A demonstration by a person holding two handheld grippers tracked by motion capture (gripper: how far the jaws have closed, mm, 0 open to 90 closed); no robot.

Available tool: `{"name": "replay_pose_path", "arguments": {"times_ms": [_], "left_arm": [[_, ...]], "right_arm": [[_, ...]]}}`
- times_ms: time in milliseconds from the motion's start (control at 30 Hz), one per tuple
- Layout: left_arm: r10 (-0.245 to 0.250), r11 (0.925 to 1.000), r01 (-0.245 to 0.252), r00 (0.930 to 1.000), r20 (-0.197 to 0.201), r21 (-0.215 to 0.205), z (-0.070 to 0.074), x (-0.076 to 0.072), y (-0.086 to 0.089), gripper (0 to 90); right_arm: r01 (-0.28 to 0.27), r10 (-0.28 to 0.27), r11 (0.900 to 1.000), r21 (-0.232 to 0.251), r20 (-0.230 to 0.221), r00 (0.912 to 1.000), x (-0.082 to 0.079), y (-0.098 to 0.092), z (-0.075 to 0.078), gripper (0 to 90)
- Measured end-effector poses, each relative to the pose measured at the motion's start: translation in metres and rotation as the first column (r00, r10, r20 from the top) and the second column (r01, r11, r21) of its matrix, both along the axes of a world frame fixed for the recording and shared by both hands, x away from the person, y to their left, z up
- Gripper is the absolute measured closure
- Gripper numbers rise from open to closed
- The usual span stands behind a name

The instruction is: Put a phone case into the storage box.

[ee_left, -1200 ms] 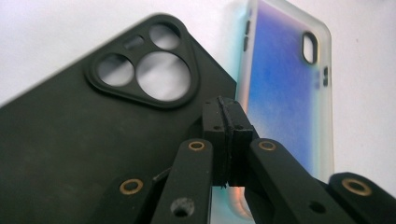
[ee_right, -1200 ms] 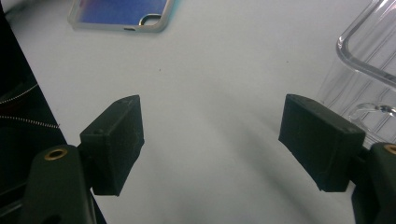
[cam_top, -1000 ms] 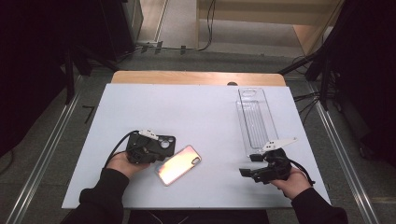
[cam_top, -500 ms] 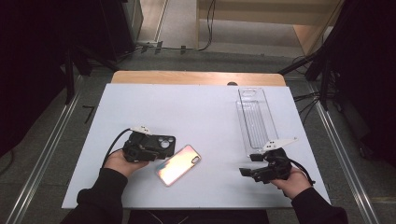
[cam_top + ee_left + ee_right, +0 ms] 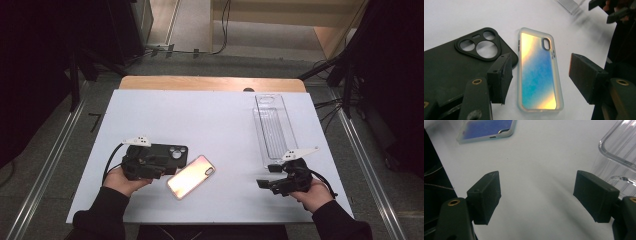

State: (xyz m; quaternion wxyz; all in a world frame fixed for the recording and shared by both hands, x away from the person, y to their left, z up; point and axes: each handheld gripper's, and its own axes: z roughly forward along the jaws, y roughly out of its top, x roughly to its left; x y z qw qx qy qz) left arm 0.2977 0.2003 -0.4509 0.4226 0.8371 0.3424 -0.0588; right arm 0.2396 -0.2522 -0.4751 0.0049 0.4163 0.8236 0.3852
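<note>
High view, left gripper (image 5: 167, 167): near left of the white table (image 5: 210, 115), over a flat black phone case with round camera holes (image 5: 167, 151).
High view, iridescent phone case with pale rim (image 5: 191, 176): lies flat just right of the black case.
High view, right gripper (image 5: 265, 182): near right, below a clear plastic case (image 5: 274, 127).
Left gripper view, left gripper (image 5: 540, 72): jaws have just been opening, apart, holding nothing; the iridescent case (image 5: 537, 72) lies on the table between them, the black case (image 5: 451, 60) at left.
Right gripper view, right gripper (image 5: 536, 192): jaws wide, bare table between; clear case (image 5: 619, 147) far right.
</note>
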Motion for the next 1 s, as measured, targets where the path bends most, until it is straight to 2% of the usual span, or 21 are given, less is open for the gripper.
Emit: {"name": "replay_pose_path", "arguments": {"times_ms": [33, 333, 500, 700, 767, 800, 833, 933, 1000], "left_arm": [[-0.003, 1.0000, 0.003, 1.0000, 0.005, 0.006, 0.000, -0.002, 0.001, 30.7], [-0.011, 0.9994, 0.012, 0.9996, 0.027, -0.031, -0.001, -0.019, 0.007, 30.6], [-0.009, 0.9999, 0.009, 0.9991, 0.041, -0.009, -0.002, -0.028, 0.009, 30.6], [0.005, 0.9999, -0.004, 0.9991, 0.042, -0.016, -0.002, -0.027, 0.010, 30.6], [0.015, 0.9999, -0.015, 0.9989, 0.045, -0.006, -0.001, -0.026, 0.009, 30.2], [0.029, 0.9996, -0.029, 0.9985, 0.047, 0.001, -0.001, -0.026, 0.008, 26.2], [0.035, 0.9994, -0.035, 0.9983, 0.047, 0.002, 0.000, -0.024, 0.007, 26.2], [0.047, 0.9985, -0.046, 0.9976, 0.050, -0.029, 0.004, -0.022, 0.006, 26.1], [0.052, 0.9980, -0.050, 0.9971, 0.056, -0.039, 0.005, -0.020, 0.005, 22.6]], "right_arm": [[0.001, -0.001, 1.000, 0.001, 0.001, 1.0000, 0.000, 0.000, 0.000, 20.3], [-0.002, 0.002, 1.000, 0.000, -0.001, 1.0000, 0.000, 0.000, 0.000, 20.1], [0.004, -0.004, 1.000, -0.003, 0.000, 1.0000, 0.001, 0.000, -0.001, 19.5], [0.001, -0.001, 1.000, -0.007, -0.003, 1.0000, 0.001, 0.001, -0.001, 19.5], [0.000, 0.000, 1.000, -0.008, -0.003, 1.0000, 0.001, 0.001, -0.001, 19.5], [-0.001, 0.001, 1.000, -0.008, -0.002, 1.0000, 0.001, 0.001, -0.001, 19.5], [-0.001, 0.001, 1.000, -0.008, -0.002, 1.0000, 0.001, 0.001, -0.001, 19.5], [0.004, -0.004, 1.000, -0.009, -0.006, 1.0000, 0.002, 0.001, -0.002, 19.5], [0.003, -0.003, 1.000, -0.010, -0.003, 1.0000, 0.002, 0.001, -0.002, 19.5]]}}
